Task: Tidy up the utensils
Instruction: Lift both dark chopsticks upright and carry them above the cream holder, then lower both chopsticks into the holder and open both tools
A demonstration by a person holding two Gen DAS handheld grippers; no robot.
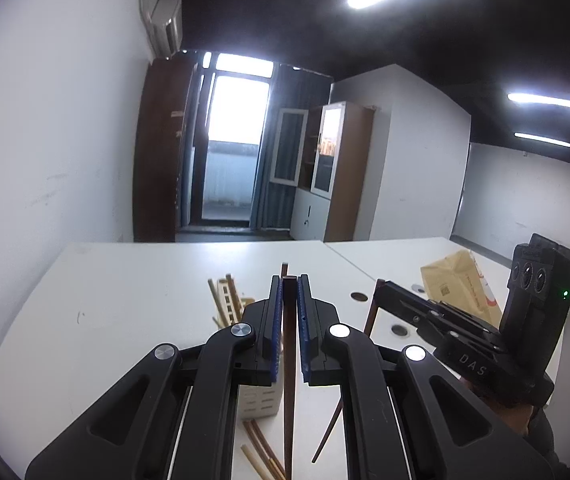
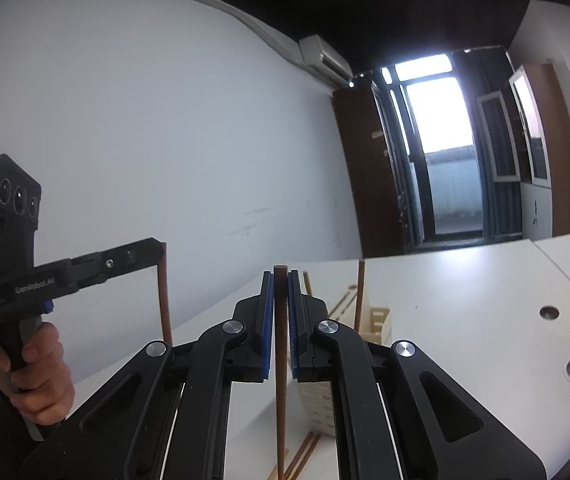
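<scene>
In the left wrist view my left gripper (image 1: pixel 289 280) is shut on a dark brown chopstick (image 1: pixel 287 408) that hangs upright above the white table (image 1: pixel 133 312). Below it stands a white slotted utensil holder (image 1: pixel 259 402) with pale wooden chopsticks (image 1: pixel 221 300) sticking out. My right gripper (image 1: pixel 379 285) is to the right, shut on a second dark chopstick (image 1: pixel 369 320). In the right wrist view the right gripper (image 2: pixel 281 274) clamps its dark chopstick (image 2: pixel 280 380) upright, with the holder (image 2: pixel 377 326) just behind. The left gripper (image 2: pixel 160 246) holds its chopstick (image 2: pixel 164 300) at left.
Loose pale chopsticks (image 1: pixel 263 454) lie on the table in front of the holder. A brown paper bag (image 1: pixel 455 284) lies at the far right. Two round cable holes (image 1: pixel 359 296) are set in the tabletop. A person's hand (image 2: pixel 35 372) grips the left handle. A wall runs along the left.
</scene>
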